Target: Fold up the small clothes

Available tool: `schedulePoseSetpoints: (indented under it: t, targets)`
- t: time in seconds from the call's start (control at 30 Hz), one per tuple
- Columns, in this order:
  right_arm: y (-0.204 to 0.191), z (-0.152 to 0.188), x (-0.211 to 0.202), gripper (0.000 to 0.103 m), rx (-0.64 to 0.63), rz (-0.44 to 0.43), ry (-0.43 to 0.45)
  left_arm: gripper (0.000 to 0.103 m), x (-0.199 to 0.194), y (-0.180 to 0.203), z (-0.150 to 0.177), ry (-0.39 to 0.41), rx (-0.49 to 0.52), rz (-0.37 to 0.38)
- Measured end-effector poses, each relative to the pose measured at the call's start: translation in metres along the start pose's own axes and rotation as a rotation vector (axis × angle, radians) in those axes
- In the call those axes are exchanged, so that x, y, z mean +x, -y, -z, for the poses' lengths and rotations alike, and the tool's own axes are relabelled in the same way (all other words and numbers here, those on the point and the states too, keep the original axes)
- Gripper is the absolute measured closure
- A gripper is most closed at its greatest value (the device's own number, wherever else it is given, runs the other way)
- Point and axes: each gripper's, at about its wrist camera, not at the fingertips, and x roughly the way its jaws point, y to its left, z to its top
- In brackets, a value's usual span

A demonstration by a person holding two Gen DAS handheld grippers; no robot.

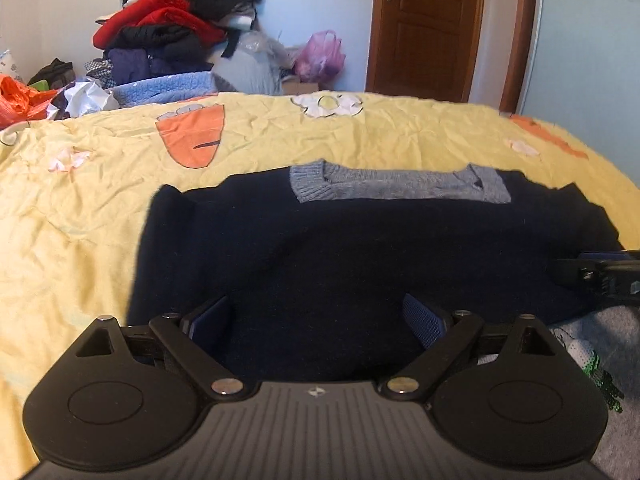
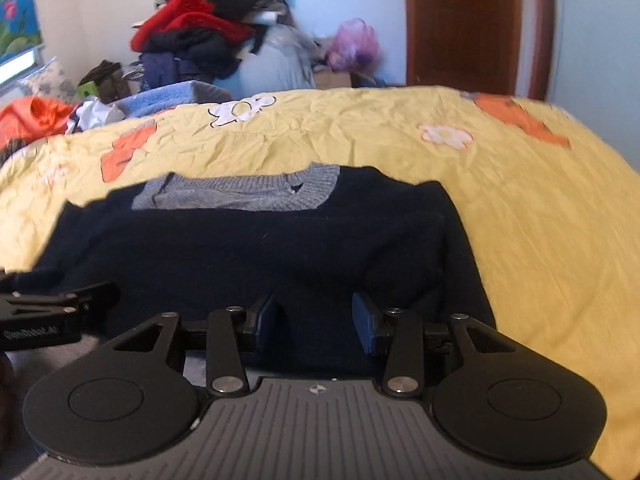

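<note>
My left gripper (image 1: 316, 324): matte black body, ribbed grey-black centre plate with a small white compass-like mark, two round black discs either side, each with a raised inner circle. Black link arms run forward from silver rivets, smaller silver screws at the outer pivots. Jaws end in blue textured pads (image 1: 424, 324). My right gripper (image 2: 314, 320): same build, same ribbed plate and white mark, same discs, silver rivets, blue pads (image 2: 366, 322). Seen side-on from the right wrist view, the left unit's black housing carries white lettering, too blurred to read fully.
</note>
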Motion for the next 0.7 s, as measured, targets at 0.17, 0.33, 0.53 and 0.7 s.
schedulePoseSetpoints:
  t: [0.17, 0.33, 0.53, 0.7]
  targets:
    - [-0.006, 0.036, -0.022, 0.054, -0.015, 0.017, 0.02, 0.009, -0.046, -0.001, 0.026, 0.019, -0.024, 0.014]
    - [-0.016, 0.055, -0.026, 0.049, -0.053, 0.078, 0.045, 0.008, -0.053, 0.005, 0.06, 0.012, 0.01, -0.016]
    - [-0.026, 0.09, -0.058, 0.036, -0.064, 0.067, 0.037, 0.008, -0.086, 0.004, 0.069, -0.018, -0.024, -0.007]
    - [-0.036, 0.113, -0.078, 0.028, -0.106, 0.109, 0.067, 0.008, -0.096, 0.014, 0.097, 0.013, 0.036, -0.04]
